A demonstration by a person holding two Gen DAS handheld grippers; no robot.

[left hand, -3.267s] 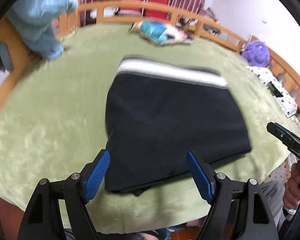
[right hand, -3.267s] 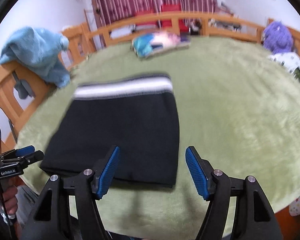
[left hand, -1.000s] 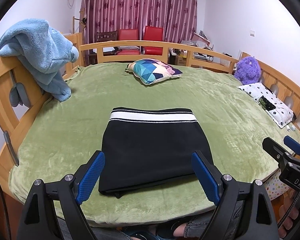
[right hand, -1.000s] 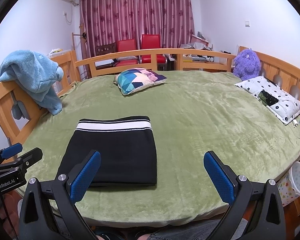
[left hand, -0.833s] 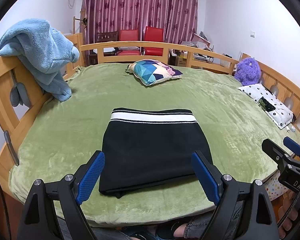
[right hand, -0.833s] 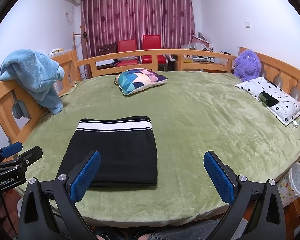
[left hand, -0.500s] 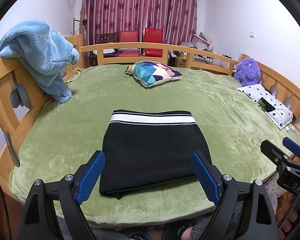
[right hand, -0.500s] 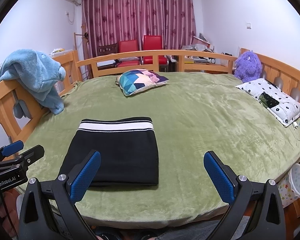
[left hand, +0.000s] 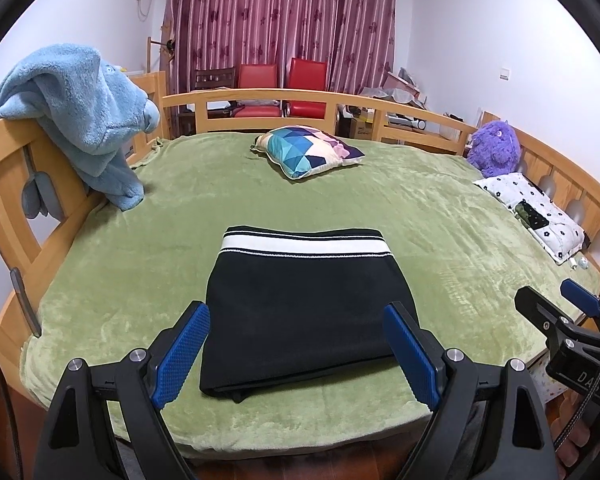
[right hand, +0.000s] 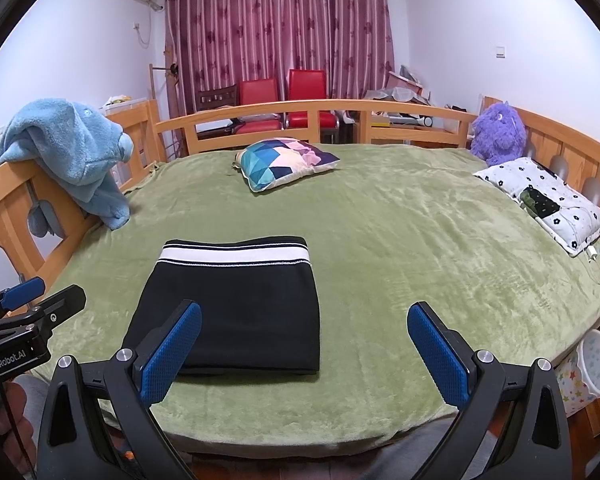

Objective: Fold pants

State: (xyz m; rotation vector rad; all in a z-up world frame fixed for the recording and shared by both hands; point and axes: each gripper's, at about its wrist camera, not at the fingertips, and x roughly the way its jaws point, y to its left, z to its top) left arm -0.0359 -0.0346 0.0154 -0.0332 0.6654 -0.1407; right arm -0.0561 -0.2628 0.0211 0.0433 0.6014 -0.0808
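Green blanket [left hand: 112, 280] over bed. Folded black pants [left hand: 304, 304] lie flat near its front edge; soft, light, floppy. I'd pinch a doubled edge. Left claw [left hand: 296, 354] and right claw [right hand: 304, 354] released, empty.

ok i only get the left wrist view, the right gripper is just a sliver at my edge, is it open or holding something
observer: the right gripper is wide open, with nothing between its jaws.
operator: anything beside the bed on that side
observer: a pale star-print bin stands by the bed's near right corner.
operator: and that spotted pillow, anything on it
observer: a white charger cable trails off the spotted pillow onto the green blanket.
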